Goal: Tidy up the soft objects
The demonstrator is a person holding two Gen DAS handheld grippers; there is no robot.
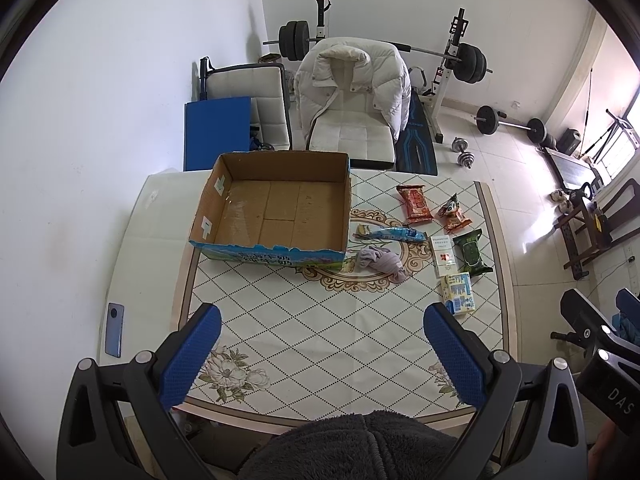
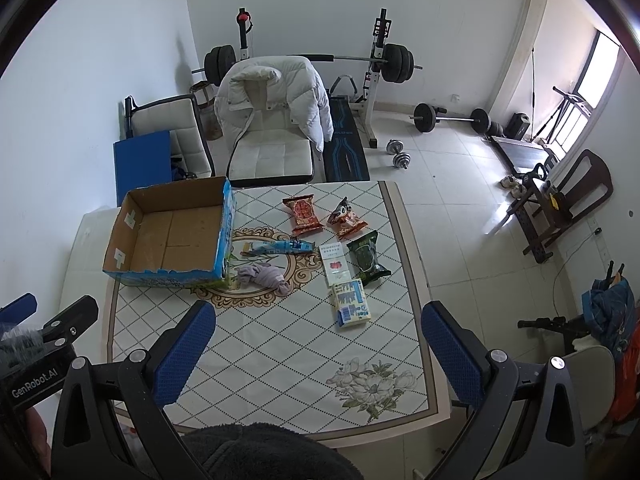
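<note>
An empty cardboard box (image 1: pixel 276 208) (image 2: pixel 172 236) stands at the table's far left. To its right lie a crumpled purple cloth (image 1: pixel 380 262) (image 2: pixel 262 276), a blue wrapper (image 1: pixel 394 235) (image 2: pixel 276 247), two red snack bags (image 1: pixel 414 204) (image 2: pixel 303 212), a green pack (image 1: pixel 474 252) (image 2: pixel 366 258), a white carton (image 1: pixel 444 256) (image 2: pixel 335 266) and a tissue pack (image 1: pixel 460 294) (image 2: pixel 352 304). My left gripper (image 1: pixel 322 350) and right gripper (image 2: pixel 318 346) are both open and empty, held above the table's near edge.
The table (image 1: pixel 304 340) (image 2: pixel 280 344) has a patterned cloth. A phone (image 1: pixel 115 330) lies at its left edge. A chair with a white jacket (image 1: pixel 352 92) (image 2: pixel 276 112) stands behind the table. Weights and a barbell rack (image 2: pixel 376 64) fill the far floor.
</note>
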